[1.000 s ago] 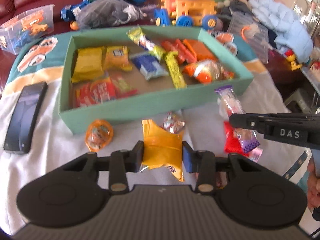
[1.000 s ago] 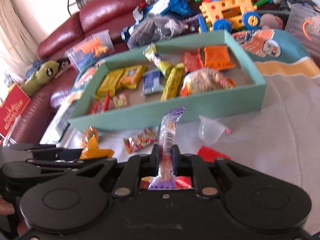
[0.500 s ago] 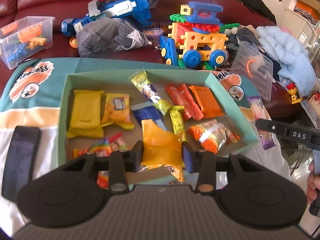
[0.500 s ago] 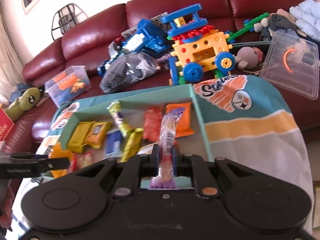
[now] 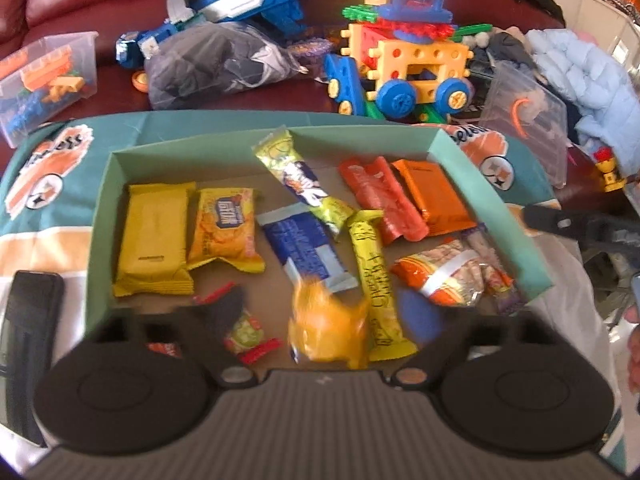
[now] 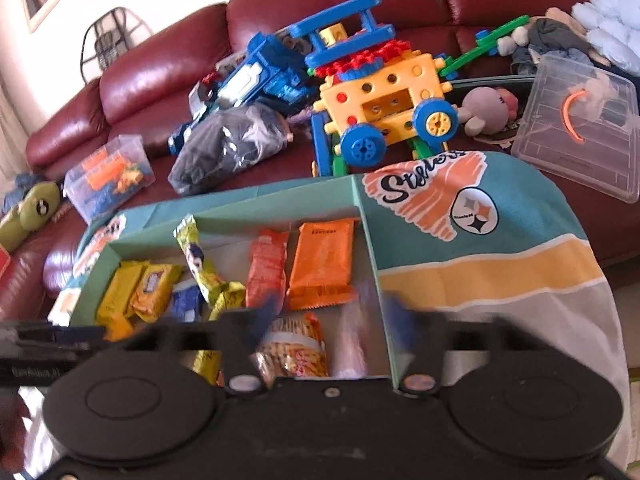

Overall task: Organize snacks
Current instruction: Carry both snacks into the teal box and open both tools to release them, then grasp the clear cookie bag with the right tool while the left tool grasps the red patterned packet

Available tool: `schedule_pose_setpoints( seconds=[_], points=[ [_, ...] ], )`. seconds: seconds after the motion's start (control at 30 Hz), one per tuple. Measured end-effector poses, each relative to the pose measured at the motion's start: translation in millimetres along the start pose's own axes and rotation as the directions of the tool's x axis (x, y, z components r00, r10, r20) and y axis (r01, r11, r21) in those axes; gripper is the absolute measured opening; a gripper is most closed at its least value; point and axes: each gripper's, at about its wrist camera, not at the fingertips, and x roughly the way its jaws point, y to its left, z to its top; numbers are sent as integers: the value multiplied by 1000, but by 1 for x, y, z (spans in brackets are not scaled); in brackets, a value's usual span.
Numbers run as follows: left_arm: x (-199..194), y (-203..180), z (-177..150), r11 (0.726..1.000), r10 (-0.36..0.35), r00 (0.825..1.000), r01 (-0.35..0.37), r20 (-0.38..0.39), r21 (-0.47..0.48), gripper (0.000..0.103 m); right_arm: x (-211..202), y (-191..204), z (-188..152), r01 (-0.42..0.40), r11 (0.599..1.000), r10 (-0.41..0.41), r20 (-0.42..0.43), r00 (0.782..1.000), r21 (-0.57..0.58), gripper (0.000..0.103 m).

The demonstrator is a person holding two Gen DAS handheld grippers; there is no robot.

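Note:
A teal cardboard box holds several snack packets in yellow, orange and blue wrappers. My left gripper hangs over the box's near side with its jaws opening wide. A blurred orange-yellow packet is loose between them and touches neither finger. My right gripper is over the box's right end, its jaws opening too. A pale purple packet, blurred, lies free below it by the right wall. One right finger shows at the box's right side in the left wrist view.
A black phone lies left of the box on the striped blanket. Behind the box, on the red sofa, are a yellow and blue toy vehicle, a dark bag and clear plastic bins.
Both grippers moved forward over the box, then went from shut on their packets to wide apart. The orange-yellow packet and the purple packet have come loose into the box.

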Motion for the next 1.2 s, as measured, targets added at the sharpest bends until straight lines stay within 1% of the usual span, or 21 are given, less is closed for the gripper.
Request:
schedule_pose_setpoints(
  seconds=[0.03, 0.1, 0.3, 0.6, 0.77, 0.9, 1.07, 1.2],
  points=[
    [-2, 0, -1, 1000, 11, 1000, -11, 7, -2, 103, -3, 0, -1, 1, 1000, -1, 17, 1000, 9, 99],
    [-3, 2, -2, 1000, 24, 1000, -24, -1, -6, 103, -8, 0, -1, -3, 1000, 2, 30, 1000, 23, 103],
    [-16, 5, -9, 1000, 16, 1000, -17, -5, -26, 103, -20, -3, -8, 1, 997, -1, 9, 1000, 77, 103],
    [-50, -3, -34, 1000, -10, 1000, 10, -5, -9, 103, -54, 11, -28, -16, 996, 16, -6, 1000, 84, 103],
    [-67, -8, -60, 1000, -25, 999, 26, -27, 13, 103, -74, 21, -42, -25, 996, 28, -24, 999, 90, 103],
    [-77, -12, -89, 998, -45, 996, 48, -73, 47, 103, -92, 26, -57, -28, 996, 31, -37, 999, 89, 103],
    [-80, -20, -124, 994, -74, 987, 84, -141, 64, 103, -109, 30, -89, -40, 995, 46, -70, 996, 96, 103],
    [-74, -35, -152, 991, -77, 979, 96, -189, 96, 103, -113, 35, -122, -54, 993, 66, -114, 991, 107, 103]
  ],
)
